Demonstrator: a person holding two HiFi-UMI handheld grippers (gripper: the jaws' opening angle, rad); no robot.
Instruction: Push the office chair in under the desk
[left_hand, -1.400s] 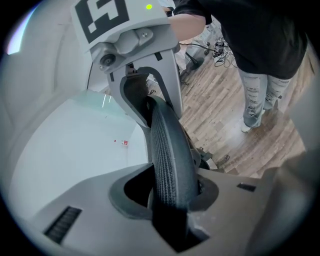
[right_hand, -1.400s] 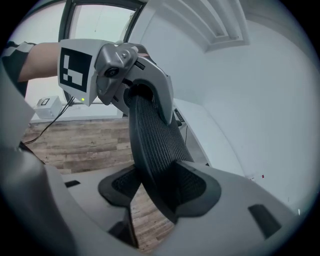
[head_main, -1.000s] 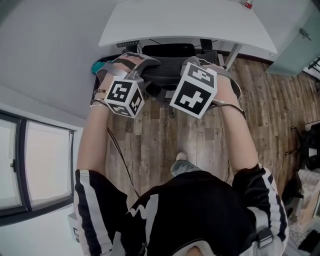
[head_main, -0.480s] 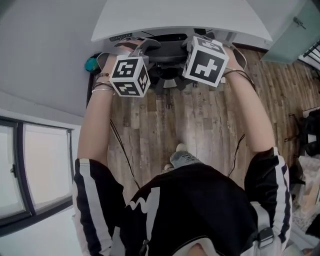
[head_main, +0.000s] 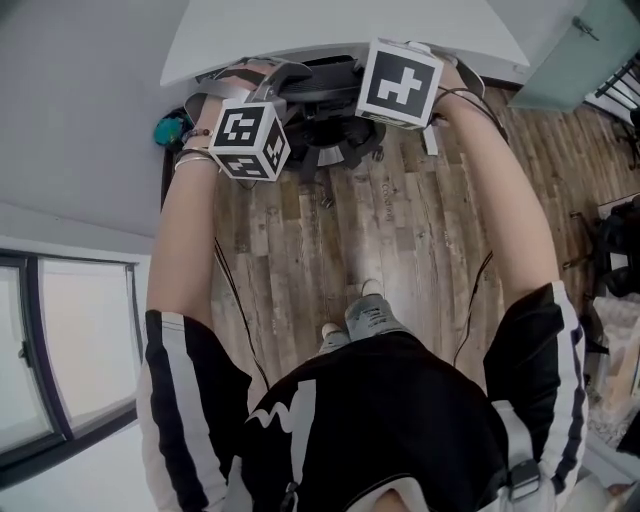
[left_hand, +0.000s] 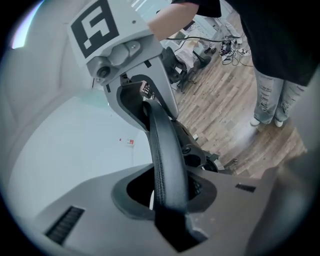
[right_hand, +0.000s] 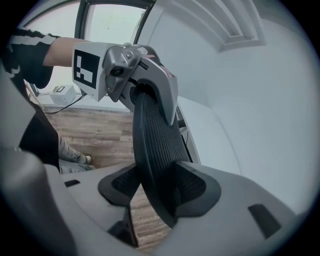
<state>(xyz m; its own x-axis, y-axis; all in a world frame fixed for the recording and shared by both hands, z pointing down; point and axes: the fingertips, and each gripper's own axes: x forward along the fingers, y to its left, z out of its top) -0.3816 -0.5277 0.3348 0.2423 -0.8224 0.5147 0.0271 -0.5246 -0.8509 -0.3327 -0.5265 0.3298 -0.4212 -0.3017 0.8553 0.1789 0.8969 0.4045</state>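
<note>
The black office chair (head_main: 335, 148) has its seat under the white desk (head_main: 300, 30), and its wheeled base shows just outside the desk edge. Both grippers clamp the top rim of its mesh backrest (head_main: 322, 72). My left gripper (head_main: 275, 80) has the rim (left_hand: 162, 150) running between its closing jaws (left_hand: 167, 200). My right gripper (head_main: 395, 60) grips the mesh backrest (right_hand: 155, 140) between its jaws (right_hand: 160, 195). Each gripper view shows the other gripper further along the rim.
A teal object (head_main: 168, 130) lies by the wall at the desk's left end. A pale cabinet (head_main: 580, 50) stands to the right of the desk, and dark gear (head_main: 615, 250) lies along the right edge. The person's shoes (head_main: 365, 315) stand on the wood floor.
The chair has rolled forward under the desk, and less of its seat shows now. Both grippers have moved away with the backrest, arms stretched further out.
</note>
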